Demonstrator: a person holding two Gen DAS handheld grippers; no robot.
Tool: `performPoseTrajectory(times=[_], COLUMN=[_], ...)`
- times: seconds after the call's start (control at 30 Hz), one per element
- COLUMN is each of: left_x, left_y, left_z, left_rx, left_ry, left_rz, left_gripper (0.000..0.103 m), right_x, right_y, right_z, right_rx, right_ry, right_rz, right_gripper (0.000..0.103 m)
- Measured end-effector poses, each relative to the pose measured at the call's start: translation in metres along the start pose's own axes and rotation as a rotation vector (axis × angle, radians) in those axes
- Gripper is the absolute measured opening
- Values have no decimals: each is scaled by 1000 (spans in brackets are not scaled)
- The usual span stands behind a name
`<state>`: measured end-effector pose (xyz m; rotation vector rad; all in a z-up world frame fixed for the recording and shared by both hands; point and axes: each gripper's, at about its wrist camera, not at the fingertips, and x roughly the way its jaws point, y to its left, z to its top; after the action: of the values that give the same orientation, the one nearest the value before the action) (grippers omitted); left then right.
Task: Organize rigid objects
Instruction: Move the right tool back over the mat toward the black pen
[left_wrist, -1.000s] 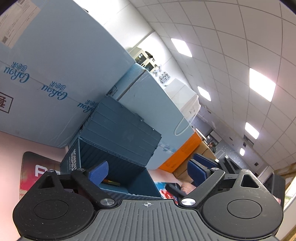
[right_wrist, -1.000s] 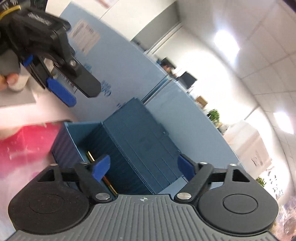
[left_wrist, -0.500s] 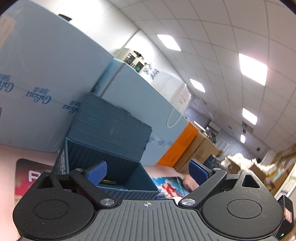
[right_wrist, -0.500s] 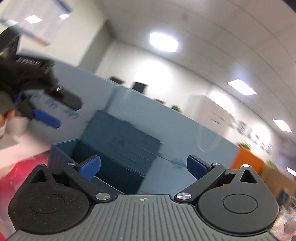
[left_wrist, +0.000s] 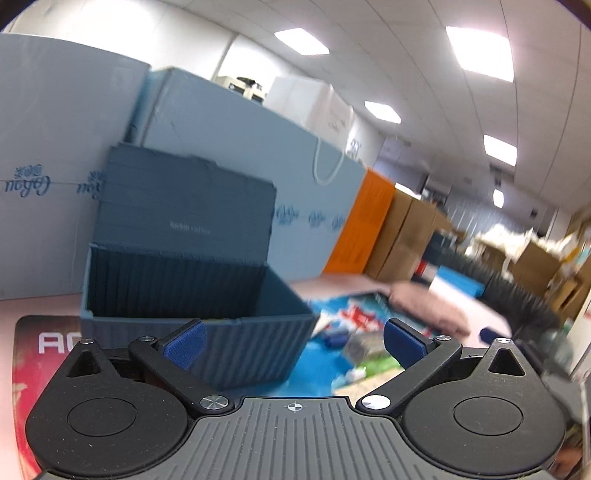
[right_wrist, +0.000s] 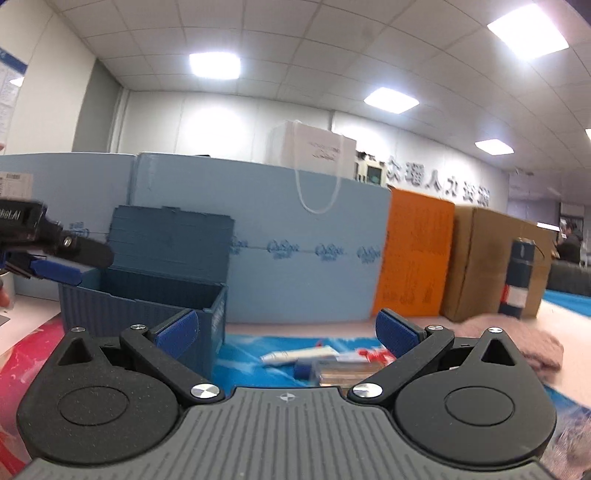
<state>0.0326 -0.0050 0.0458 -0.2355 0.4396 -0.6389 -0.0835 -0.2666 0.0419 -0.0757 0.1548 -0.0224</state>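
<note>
A dark blue ribbed storage box (left_wrist: 192, 291) stands open with its lid up, on a red mat; it also shows in the right wrist view (right_wrist: 147, 291). My left gripper (left_wrist: 293, 341) is open and empty, low in front of the box's near right corner. My right gripper (right_wrist: 288, 332) is open and empty, to the right of the box. Between its fingers lie a white tube (right_wrist: 295, 355) and a small blue-capped clear item (right_wrist: 314, 369) on a blue patterned mat (right_wrist: 251, 354). The left gripper's fingers (right_wrist: 55, 271) show at the far left, above the box.
Large light blue boxes (right_wrist: 295, 251) stand behind the storage box, with an orange box (right_wrist: 413, 254) and a brown carton (right_wrist: 487, 262) to their right. A pink cloth (right_wrist: 517, 343) lies at the right. A dark can (right_wrist: 519, 273) stands by the carton.
Both grippers have tilted down from a ceiling-facing view to near level and shifted right. The box interior is less visible; the mat items have come into view.
</note>
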Motion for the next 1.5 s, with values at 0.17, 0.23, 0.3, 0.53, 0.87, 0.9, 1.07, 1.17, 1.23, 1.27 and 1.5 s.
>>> performPoseTrajectory(times=[0.17,0.23,0.3,0.53,0.87,0.9,1.07,1.17,1.23,1.27,1.5], left_x=[4,5,7,27,60,63,80,88,91,92,96], left_y=[-22,-32,-42,-68,-91,-94,-107,-111,-111,-110,-103], left_z=[-18,-24,-30,-50,-65,-65,-70,-72,-73,-73,-75], left_rx=[130,196,255,409,462,463,469,468,462,454,421], left_ry=[0,8,21,136,284,289,329,352,363,369,384], left_rz=[-5,-19,-27,-30,-85,-93,-117,-129,-132,-139,-161], left_gripper=[103,103,102,102,101,99,85,71,60,51,42], right_x=[-4,-3,-3,3,22,25,44,55,60,62,68], right_y=[-38,-50,-59,-91,-142,-146,-159,-161,-161,-160,-153], right_z=[-12,-15,-18,-26,-46,-49,-57,-60,-62,-63,-69], right_rx=[216,285,323,459,713,737,799,807,807,808,821], right_ry=[2,17,27,87,192,200,266,308,334,343,389], right_rz=[21,33,30,16,48,55,46,61,67,74,176], right_gripper=[103,103,103,103,103,103,103,103,102,102,101])
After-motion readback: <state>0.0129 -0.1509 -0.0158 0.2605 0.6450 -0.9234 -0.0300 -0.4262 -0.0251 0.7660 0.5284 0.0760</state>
